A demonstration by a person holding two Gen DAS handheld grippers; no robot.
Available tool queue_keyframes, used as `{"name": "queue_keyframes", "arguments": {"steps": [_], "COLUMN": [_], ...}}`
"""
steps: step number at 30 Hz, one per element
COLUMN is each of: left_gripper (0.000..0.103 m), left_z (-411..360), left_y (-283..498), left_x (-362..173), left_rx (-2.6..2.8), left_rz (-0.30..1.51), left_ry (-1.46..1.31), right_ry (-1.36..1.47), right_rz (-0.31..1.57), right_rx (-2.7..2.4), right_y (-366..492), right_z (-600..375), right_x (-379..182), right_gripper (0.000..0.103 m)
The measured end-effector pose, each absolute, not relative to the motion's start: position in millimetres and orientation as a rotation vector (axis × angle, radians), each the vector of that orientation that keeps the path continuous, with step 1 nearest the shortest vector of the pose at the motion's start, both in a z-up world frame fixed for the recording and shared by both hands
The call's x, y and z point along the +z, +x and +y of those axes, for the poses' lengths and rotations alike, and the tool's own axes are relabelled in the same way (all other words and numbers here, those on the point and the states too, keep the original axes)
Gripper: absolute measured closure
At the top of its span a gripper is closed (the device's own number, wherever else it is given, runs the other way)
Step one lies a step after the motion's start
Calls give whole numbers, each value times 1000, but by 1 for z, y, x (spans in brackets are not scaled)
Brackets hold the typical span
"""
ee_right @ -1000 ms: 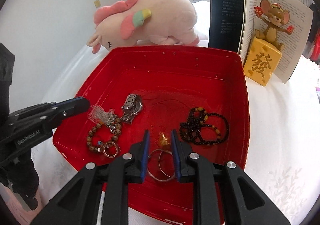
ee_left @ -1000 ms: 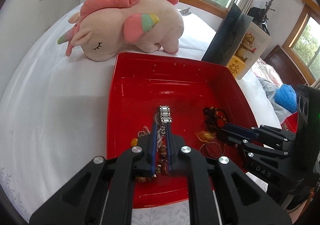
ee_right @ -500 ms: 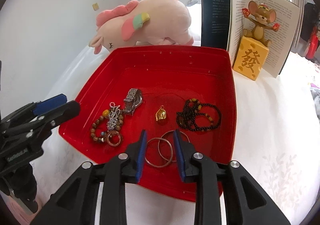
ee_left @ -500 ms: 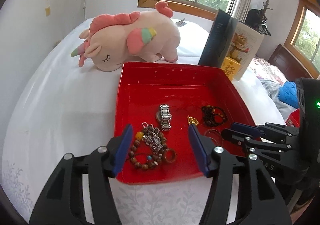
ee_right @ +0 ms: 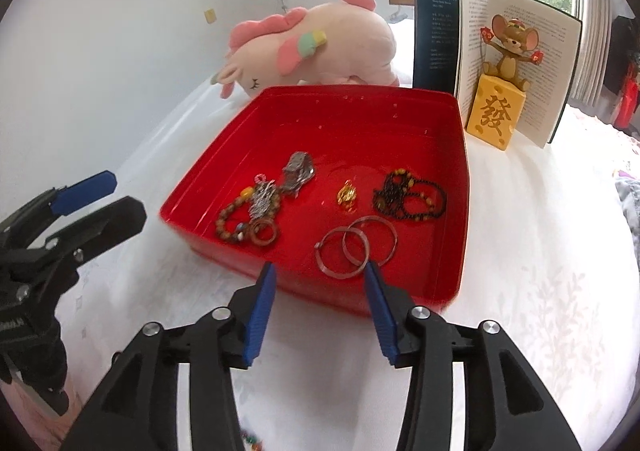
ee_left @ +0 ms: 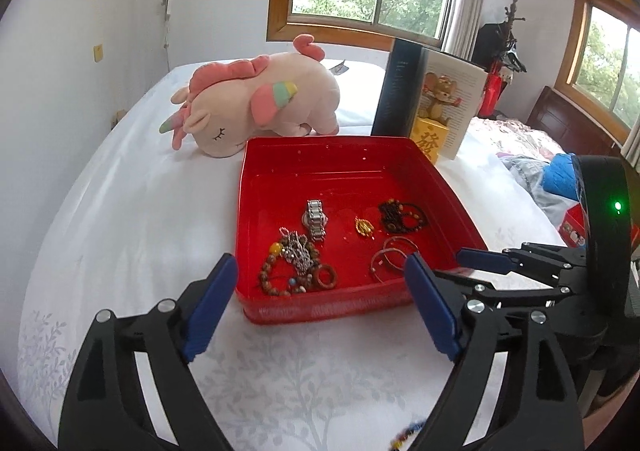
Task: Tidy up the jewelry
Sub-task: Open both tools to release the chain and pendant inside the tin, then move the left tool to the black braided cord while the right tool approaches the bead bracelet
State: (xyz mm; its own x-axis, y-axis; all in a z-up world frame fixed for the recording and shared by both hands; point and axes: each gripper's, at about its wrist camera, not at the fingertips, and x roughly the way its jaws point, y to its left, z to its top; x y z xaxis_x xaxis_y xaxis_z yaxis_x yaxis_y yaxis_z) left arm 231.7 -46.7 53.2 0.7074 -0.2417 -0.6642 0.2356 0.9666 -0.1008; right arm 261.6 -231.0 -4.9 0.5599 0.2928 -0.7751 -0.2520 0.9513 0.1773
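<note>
A red tray [ee_left: 248, 211] [ee_right: 208, 171] on the white bed holds the jewelry. In it lie a silver watch [ee_left: 316, 217] [ee_right: 298, 169], a silver chain [ee_left: 298, 251] across a brown bead bracelet [ee_left: 272, 275], a gold pendant [ee_left: 364, 227] [ee_right: 347, 195], a dark bead necklace [ee_left: 402, 217] [ee_right: 408, 197] and two silver bangles [ee_left: 390, 257] [ee_right: 354, 245]. My left gripper [ee_left: 320, 263] [ee_right: 128, 195] hovers before the tray's near wall, its jaws opening wide and gripping nothing. My right gripper [ee_right: 320, 269] [ee_left: 450, 265] hangs at the near right corner, its jaws opening too, with nothing pressed between them.
A pink plush unicorn [ee_left: 256, 107] lies behind the tray. An open book [ee_left: 432, 99] stands at the back right with a mouse figurine on a yellow block [ee_right: 496, 115] before it. Blurred coloured beads [ee_left: 404, 435] show at the bottom edge. Bedding is piled at the far right.
Both grippers have drawn back out of the tray toward its near edge and opened. The left let go of the chain and bracelet, which now lie in the tray.
</note>
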Motion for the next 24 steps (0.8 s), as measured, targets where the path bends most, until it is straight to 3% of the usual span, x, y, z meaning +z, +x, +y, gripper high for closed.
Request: {"name": "queue_keyframes", "arguments": {"steps": [4, 9, 24], "left_gripper": [14, 11, 9], "left_z": [-45, -35, 50], "left_y": [214, 190, 134], "left_x": [54, 46, -23], "left_rx": [-275, -286, -167], "left_rz": [734, 752, 980], "left_ry": [-2, -4, -49], "right_ry": [44, 18, 38], "right_rz": [903, 872, 928], "right_rx": [327, 352, 418], "right_y": [236, 203, 134], "right_z": [-231, -228, -233], "right_x": [-3, -2, -28], "right_gripper": [50, 33, 32]}}
